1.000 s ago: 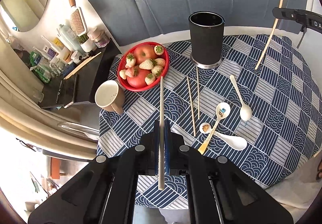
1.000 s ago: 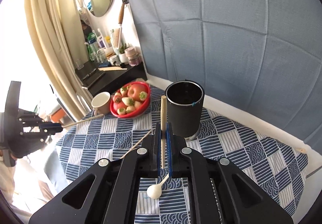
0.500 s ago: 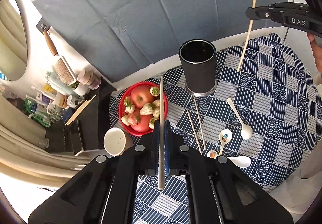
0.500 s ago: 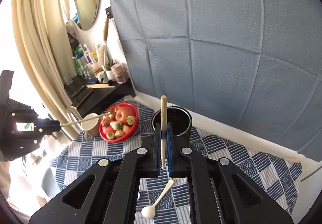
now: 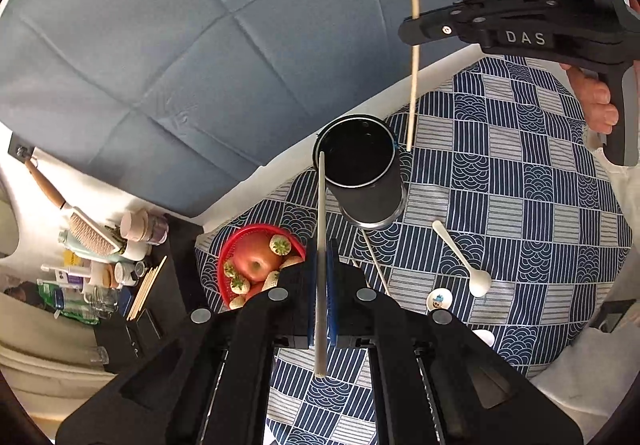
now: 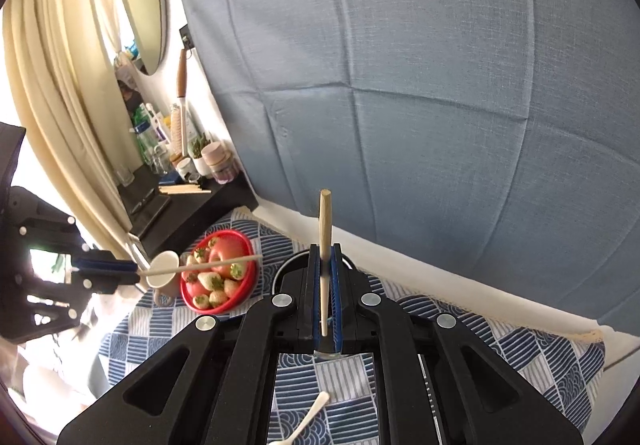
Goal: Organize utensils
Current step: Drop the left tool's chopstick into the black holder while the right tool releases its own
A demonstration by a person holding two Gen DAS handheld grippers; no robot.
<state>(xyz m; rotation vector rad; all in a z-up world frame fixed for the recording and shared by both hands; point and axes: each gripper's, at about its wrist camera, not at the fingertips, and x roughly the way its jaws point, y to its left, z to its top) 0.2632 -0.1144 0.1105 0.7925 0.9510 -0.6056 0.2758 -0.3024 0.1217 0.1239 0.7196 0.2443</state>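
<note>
My left gripper [image 5: 321, 245] is shut on a wooden chopstick [image 5: 321, 213] whose far tip lies over the left rim of the black cylindrical holder [image 5: 362, 181]. My right gripper [image 6: 325, 269] is shut on a second chopstick [image 6: 325, 229], held upright just above and right of the holder; it also shows in the left wrist view [image 5: 413, 57]. The holder [image 6: 288, 269] is mostly hidden behind the right fingers. Two more chopsticks [image 5: 374, 257], a white spoon [image 5: 464, 257] and patterned spoons [image 5: 438, 301] lie on the blue patterned tablecloth [image 5: 520, 165].
A red bowl of apples and strawberries [image 5: 256, 265] and a beige mug [image 6: 164, 273] stand left of the holder. A black side table with bottles, a brush and loose chopsticks [image 5: 146, 285] is at the far left. A blue-grey backdrop [image 5: 200, 45] hangs behind.
Both grippers rose and closed in on the holder. The left chopstick's tip now reaches the holder's rim; the right chopstick moved from the far right to beside the holder's opening.
</note>
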